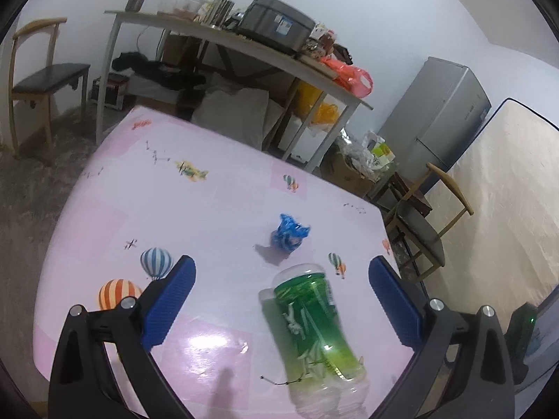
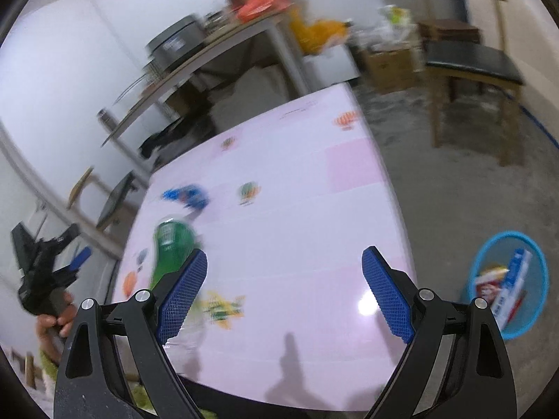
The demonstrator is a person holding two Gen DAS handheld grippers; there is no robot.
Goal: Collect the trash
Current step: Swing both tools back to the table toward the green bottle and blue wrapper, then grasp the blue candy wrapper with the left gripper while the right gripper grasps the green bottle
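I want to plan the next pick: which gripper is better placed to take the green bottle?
Left. The left gripper is open with the green bottle lying between its fingers; the right gripper faces bare table.

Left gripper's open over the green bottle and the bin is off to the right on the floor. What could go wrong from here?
1. The green bottle lies on its side on the glossy table; the open left gripper may nudge it into rolling.
2. The blue wrapper sits close beyond it and could get knocked away.
3. The blue bin stands on the floor past the table edge, so a drop could miss.

right view motion-blurred; bottle (image 1: 311, 331) neck cut off below.
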